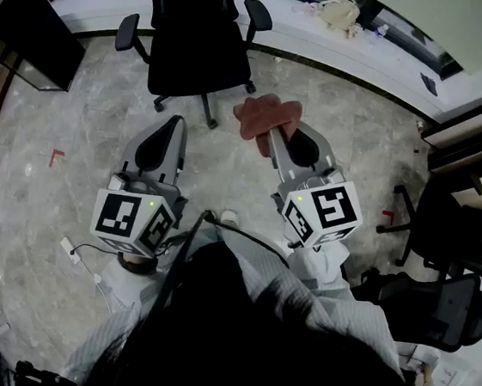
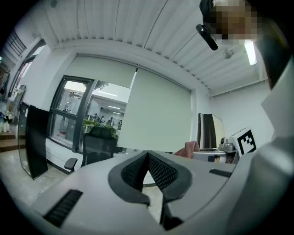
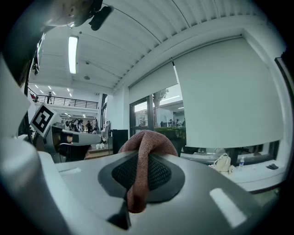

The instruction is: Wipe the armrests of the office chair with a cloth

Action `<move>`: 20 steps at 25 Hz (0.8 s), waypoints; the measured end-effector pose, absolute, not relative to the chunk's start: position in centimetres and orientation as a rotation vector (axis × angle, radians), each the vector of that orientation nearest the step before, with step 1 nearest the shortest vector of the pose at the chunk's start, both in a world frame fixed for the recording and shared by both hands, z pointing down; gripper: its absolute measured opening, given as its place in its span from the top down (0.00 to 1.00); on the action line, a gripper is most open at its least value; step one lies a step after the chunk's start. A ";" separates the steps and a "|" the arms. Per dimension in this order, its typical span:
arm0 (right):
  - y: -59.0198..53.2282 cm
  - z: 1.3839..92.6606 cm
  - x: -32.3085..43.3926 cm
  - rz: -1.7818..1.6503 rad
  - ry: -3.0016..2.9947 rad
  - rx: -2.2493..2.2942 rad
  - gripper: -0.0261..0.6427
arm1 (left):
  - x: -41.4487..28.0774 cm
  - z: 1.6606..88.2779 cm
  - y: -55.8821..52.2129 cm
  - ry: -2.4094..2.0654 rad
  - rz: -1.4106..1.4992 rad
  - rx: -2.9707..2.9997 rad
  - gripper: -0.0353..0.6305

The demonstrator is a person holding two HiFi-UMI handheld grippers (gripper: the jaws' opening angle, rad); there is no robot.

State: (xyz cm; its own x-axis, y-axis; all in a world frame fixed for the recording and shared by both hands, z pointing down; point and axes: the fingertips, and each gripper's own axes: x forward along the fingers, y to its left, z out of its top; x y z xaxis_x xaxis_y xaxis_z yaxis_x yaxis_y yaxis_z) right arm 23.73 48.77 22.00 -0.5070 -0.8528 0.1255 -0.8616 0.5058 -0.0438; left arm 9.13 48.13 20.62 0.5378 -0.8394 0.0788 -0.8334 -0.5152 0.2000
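A black office chair stands ahead on the marble floor, with its left armrest and right armrest bare. My right gripper is shut on a reddish-brown cloth that bunches out past its tips, a short way right of the chair's base. In the right gripper view the cloth is pinched between the black pads. My left gripper is shut with nothing in it, its pads meeting. The chair shows far off in the left gripper view.
A dark panel leans at the left. More black chairs crowd the right side. A white window ledge curves behind the chair, with a beige bag on it. A power strip and cable lie on the floor near my left.
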 end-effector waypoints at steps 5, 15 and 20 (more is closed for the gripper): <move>48.7 22.2 23.7 0.153 -2.647 1.514 0.93 | 9.0 20.8 47.9 -1.428 -0.031 2.567 0.94; 48.2 22.5 24.4 0.178 -2.648 1.552 0.92 | 8.7 21.0 47.2 -1.457 -0.050 2.554 0.94; 47.6 22.8 26.6 0.202 -2.655 1.579 0.92 | 9.6 21.4 46.2 -1.471 -0.040 2.545 0.94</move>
State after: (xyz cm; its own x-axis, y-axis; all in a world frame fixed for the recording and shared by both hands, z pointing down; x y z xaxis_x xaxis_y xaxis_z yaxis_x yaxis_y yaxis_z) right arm 26.58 47.60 22.83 -0.4788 -0.8715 0.1059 -0.8775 0.4713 -0.0887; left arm 9.63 46.19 21.43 0.5038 -0.8604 0.0772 -0.8550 -0.4838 0.1868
